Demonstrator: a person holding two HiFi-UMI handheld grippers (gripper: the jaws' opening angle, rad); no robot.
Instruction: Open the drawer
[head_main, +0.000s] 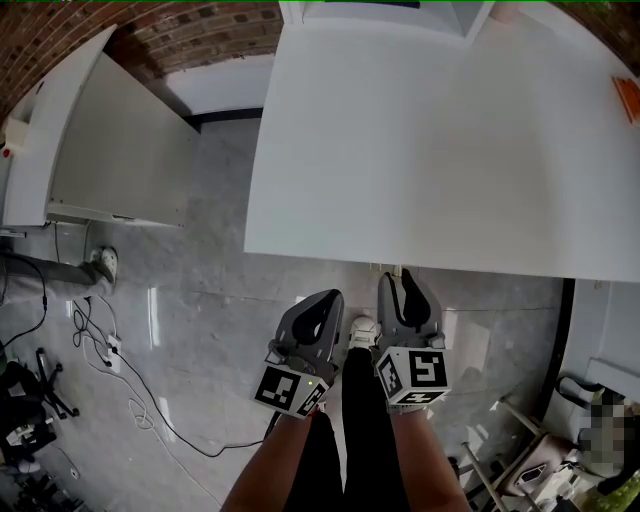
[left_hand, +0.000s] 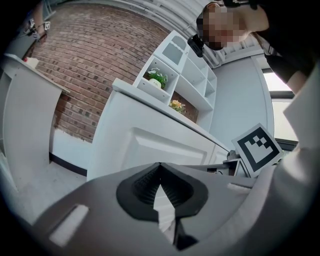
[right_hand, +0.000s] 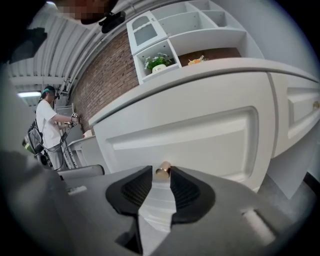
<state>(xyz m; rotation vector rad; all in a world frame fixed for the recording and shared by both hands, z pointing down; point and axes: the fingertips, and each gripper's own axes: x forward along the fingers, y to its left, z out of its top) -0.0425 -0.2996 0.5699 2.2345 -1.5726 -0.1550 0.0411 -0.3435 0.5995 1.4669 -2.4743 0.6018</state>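
Grey right gripper (right_hand: 161, 176): jaws apart and gripping nothing, low centre of its own view.
Left gripper (left_hand: 160, 172): jaws together, empty, facing a plain white panel.
Brass knob (right_hand: 162, 170): dead ahead of the right gripper, framed in the gap at its jaw tips; contact unclear.
Drawer (right_hand: 200, 135): white front behind the knob, long axis across the frame, apparently closed.
Nearer hand: right.

Drawer (right_hand: 200, 137): white front with a recessed panel, set directly under the white top (right_hand: 210, 67), flush with the neighbouring front (right_hand: 297, 112), shut. Knob (right_hand: 162, 170): small, brass-coloured, cylindrical, projecting from the panel's lower middle, between the tips of my right gripper (right_hand: 161, 176).
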